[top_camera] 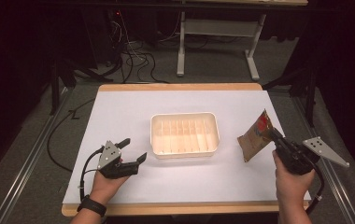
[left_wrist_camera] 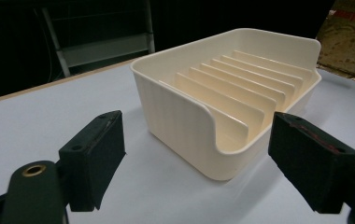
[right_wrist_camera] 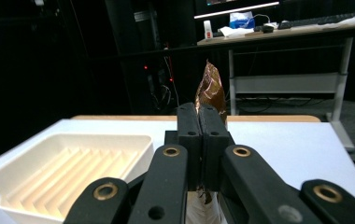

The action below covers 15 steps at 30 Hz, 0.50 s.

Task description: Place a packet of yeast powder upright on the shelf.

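Spreading across most of the high view, the white-topped rectangular table with a wooden edge (top_camera: 119,112) carries at its middle the cream plastic rectangular tray with upright divider ribs (top_camera: 184,134). Its slots run front to back as that camera sees them, so anything flat would have to go in edge-down and parallel with the ribs.

To the tray's right, lifted clear of the table and well apart from the rim, hangs the flat brown foil packet with a red label (top_camera: 255,135), tilted with its long axis slanting up and away from the person. The right gripper (top_camera: 274,136) has its jaws pressed tight on the packet's near edge; in the right gripper view the pads meet with the crinkled foil (right_wrist_camera: 210,91) rising above them. From that grip the tray (right_wrist_camera: 68,168) lies leftward and lower, so the likely carry is sideways across the table, then down.

The left gripper (top_camera: 135,151) sits on the tray's other side, jaws spread wide and holding nothing, aimed at the tray's near corner (left_wrist_camera: 222,144). It is the nearer one to the tray.

The label's print is too small to read, and the packet's lower end is hidden behind the jaws in the right gripper view.
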Each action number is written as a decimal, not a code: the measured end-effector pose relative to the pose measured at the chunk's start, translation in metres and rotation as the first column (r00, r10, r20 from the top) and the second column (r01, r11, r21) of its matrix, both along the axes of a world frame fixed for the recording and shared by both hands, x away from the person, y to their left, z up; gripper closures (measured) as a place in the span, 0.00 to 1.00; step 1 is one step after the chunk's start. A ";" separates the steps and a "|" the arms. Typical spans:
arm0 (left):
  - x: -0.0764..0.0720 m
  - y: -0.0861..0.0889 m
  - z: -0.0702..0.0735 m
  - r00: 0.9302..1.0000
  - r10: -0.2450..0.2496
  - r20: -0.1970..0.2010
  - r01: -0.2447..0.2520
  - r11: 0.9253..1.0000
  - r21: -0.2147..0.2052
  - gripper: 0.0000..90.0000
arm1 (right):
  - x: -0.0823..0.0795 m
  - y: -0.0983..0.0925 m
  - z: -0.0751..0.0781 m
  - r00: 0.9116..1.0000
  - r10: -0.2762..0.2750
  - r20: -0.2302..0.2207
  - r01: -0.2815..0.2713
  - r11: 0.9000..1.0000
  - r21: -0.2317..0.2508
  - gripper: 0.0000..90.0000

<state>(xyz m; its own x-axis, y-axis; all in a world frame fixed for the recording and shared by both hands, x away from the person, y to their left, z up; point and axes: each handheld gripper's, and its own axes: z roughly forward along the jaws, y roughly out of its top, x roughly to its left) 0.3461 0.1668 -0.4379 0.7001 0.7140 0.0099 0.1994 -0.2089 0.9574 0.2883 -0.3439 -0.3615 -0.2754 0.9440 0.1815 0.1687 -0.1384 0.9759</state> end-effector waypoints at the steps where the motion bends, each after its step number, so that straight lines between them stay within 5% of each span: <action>1: 0.000 0.000 0.000 1.000 0.001 0.000 -0.001 1.000 0.000 0.21 | 0.001 0.000 0.001 1.000 -0.004 -0.001 0.004 1.000 0.014 1.00; 15: -0.001 0.003 0.001 1.000 0.004 0.003 -0.004 1.000 -0.011 0.21 | 0.018 0.009 0.003 1.000 0.025 0.012 -0.026 0.991 0.133 1.00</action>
<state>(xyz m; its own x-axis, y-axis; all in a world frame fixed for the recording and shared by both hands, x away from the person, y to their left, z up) 0.3454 0.1696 -0.4366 0.6969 0.7171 0.0044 0.1971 -0.1974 0.9603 0.3065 -0.3348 -0.3582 -0.3015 0.9044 0.3019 0.1633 -0.2630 0.9509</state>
